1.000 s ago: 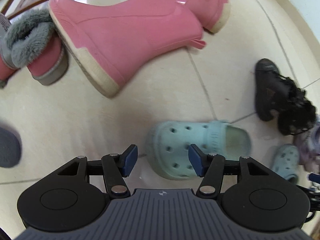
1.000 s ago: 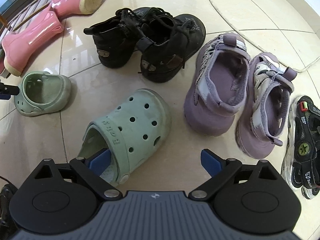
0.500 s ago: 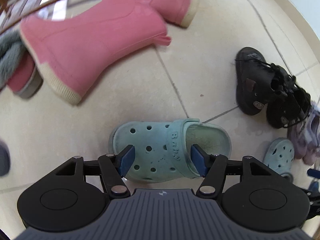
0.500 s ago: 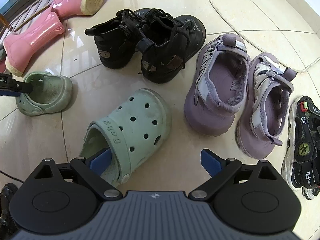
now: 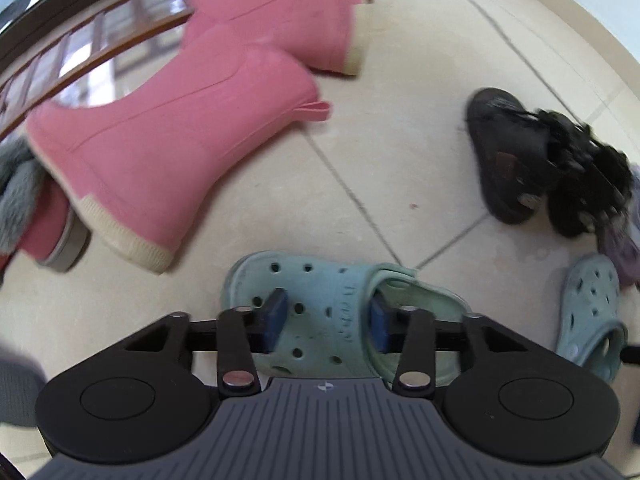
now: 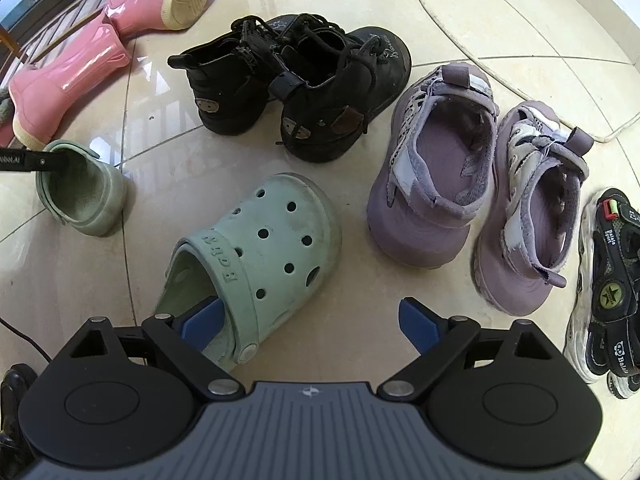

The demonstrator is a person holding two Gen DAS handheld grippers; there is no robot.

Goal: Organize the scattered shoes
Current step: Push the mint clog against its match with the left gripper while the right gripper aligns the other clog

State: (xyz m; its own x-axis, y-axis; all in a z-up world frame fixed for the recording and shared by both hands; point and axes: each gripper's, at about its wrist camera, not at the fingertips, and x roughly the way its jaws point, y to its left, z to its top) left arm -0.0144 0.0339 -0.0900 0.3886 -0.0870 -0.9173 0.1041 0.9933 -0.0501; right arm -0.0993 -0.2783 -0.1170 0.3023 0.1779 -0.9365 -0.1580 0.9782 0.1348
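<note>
Partly hidden by jaws just closing on it, left gripper [image 5: 326, 322]'s mint clog [image 5: 320, 304]; right gripper [image 6: 310, 322] jaws apart.

Bare tile floor [image 5: 400, 140] lies open ahead of the left fingers; pink boots [image 5: 168, 152] block ahead-left, black boots [image 5: 532, 168] and 1 mint clog [image 5: 592, 312] crowd the right

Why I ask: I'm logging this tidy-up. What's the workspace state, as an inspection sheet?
Surface: floor, pale glossy tiles.
Job's things: clog and second clog apart; pink boots lying on their sides; black boots, purple shoes, sandals in pairs.
Clutter: nothing seen.
Tools: left tool, jaws just closing, pinches the clog's upper; right tool open, one finger inside the second clog.
Cables: thin cable beside the right tool.
Surroundings: railing, mat.
</note>
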